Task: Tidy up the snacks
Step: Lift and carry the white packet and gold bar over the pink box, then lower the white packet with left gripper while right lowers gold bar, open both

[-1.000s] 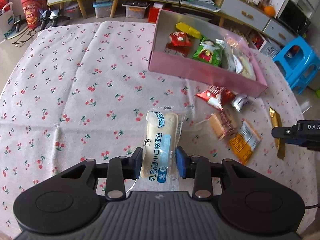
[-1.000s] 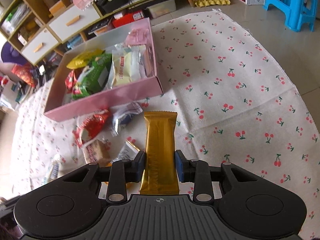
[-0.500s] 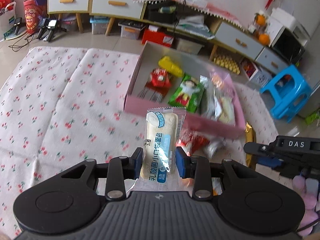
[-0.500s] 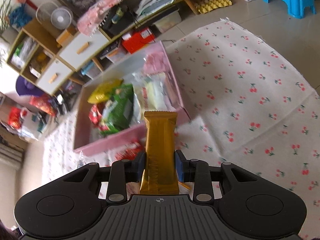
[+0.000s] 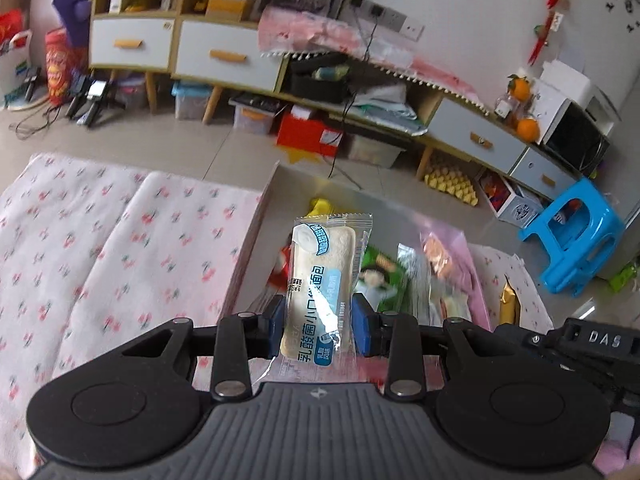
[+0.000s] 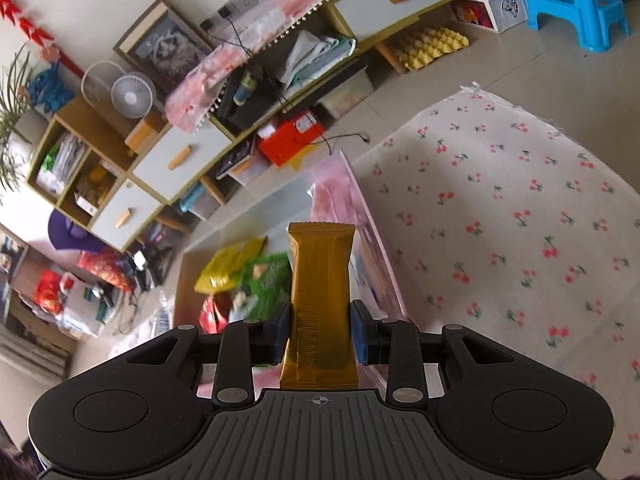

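My left gripper [image 5: 319, 322] is shut on a white bread packet with blue print [image 5: 320, 280], held in the air over the pink snack box [image 5: 248, 252]. My right gripper [image 6: 319, 334] is shut on a gold foil bar [image 6: 320, 280], held above the same box [image 6: 380, 264]. The box holds a yellow pack [image 6: 228, 266], a green pack [image 5: 380, 280] and a red pack [image 6: 210, 312]. The right gripper's body [image 5: 592, 340] and the gold bar's tip [image 5: 507, 304] show at the right of the left wrist view.
The box sits on a white cloth with cherry print [image 6: 520, 220]. Beyond it are low cabinets with drawers [image 5: 228, 56], a red box [image 5: 308, 134] on the floor and a blue plastic stool [image 5: 576, 236] to the right.
Both grippers have lifted off the cloth with their snacks and moved forward over the pink box. The loose snacks on the cloth have dropped out of view.
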Demonstrator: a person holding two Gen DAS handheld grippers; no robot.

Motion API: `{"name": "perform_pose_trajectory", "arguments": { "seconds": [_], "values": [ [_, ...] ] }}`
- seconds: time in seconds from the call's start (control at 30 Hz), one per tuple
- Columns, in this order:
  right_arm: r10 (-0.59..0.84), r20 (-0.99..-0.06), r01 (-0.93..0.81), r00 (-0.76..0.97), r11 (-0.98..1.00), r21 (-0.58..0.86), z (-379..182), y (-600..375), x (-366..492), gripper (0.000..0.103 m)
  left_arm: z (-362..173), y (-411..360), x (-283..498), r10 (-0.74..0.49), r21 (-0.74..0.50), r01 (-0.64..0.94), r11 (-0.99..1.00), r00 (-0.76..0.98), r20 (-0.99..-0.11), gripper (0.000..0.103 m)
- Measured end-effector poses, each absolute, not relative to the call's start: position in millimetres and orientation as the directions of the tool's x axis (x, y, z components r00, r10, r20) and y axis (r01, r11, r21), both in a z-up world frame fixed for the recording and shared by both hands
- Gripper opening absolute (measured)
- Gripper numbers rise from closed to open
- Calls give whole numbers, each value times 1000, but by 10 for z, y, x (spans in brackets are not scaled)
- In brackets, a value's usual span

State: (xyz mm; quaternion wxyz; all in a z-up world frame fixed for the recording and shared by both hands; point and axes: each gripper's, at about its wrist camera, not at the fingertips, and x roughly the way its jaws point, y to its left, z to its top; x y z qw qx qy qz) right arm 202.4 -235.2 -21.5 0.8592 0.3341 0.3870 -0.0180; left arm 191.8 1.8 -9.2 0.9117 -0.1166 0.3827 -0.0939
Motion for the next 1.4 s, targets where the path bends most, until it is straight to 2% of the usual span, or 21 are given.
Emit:
{"name": "perform_pose_trajectory", "arguments": {
  "seconds": [0.5,0.83,1.03,1.07,1.13,1.2,1.23,1.4],
  "values": [
    [280,-613,207,739,771,602,-373,-2396,2315,32,-282,-23,2075,-254,-337,37,941,737,-627,32],
    [297,-607,204,737,759,619,-436,-2373,2366,33,-289,-79,2107,-199,-280,37,959,791,-579,32],
    [305,-603,197,737,757,623,-458,-2320,2393,35,-339,-84,2160,-195,-272,36,962,785,-588,33],
    [308,-601,194,738,756,625,-454,-2316,2393,35,-347,-80,2167,-198,-274,36,961,781,-592,34],
    [310,-603,200,735,751,630,-453,-2328,2393,37,-357,-78,2174,-204,-281,35,959,771,-603,44],
    [320,-602,207,731,737,643,-464,-2349,2394,47,-350,-79,2158,-198,-274,34,961,775,-601,46],
    [322,-602,210,731,732,648,-470,-2359,2391,50,-348,-78,2157,-200,-271,38,962,772,-603,48],
    [322,-610,212,724,738,640,-452,-2375,2370,54,-333,-69,2141,-199,-264,39,964,764,-614,54]
  ]
}}
